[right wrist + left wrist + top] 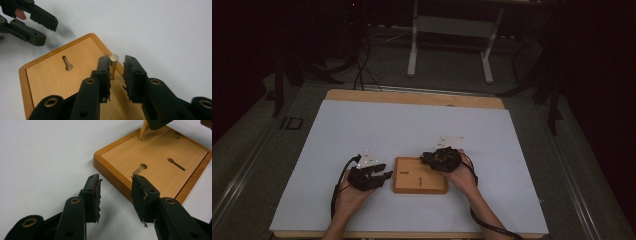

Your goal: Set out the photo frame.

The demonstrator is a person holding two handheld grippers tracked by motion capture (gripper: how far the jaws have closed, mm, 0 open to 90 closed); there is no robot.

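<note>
Right gripper (117, 75): jaws parted around upright wooden peg (114, 65), not clamped.
Left gripper (115, 192): wide open, empty, beside wooden board (160, 162).

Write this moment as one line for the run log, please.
left gripper: open, beside wooden board edge | right gripper: open, jaws around upright peg, not closed | board on white table

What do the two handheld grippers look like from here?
Both the left gripper and the right gripper are black, with two toothed jaws, brass-coloured pivot rivets, a pale three-cornered plate on top and a black cable trailing back. Forearms are bare, no sleeves.
</note>
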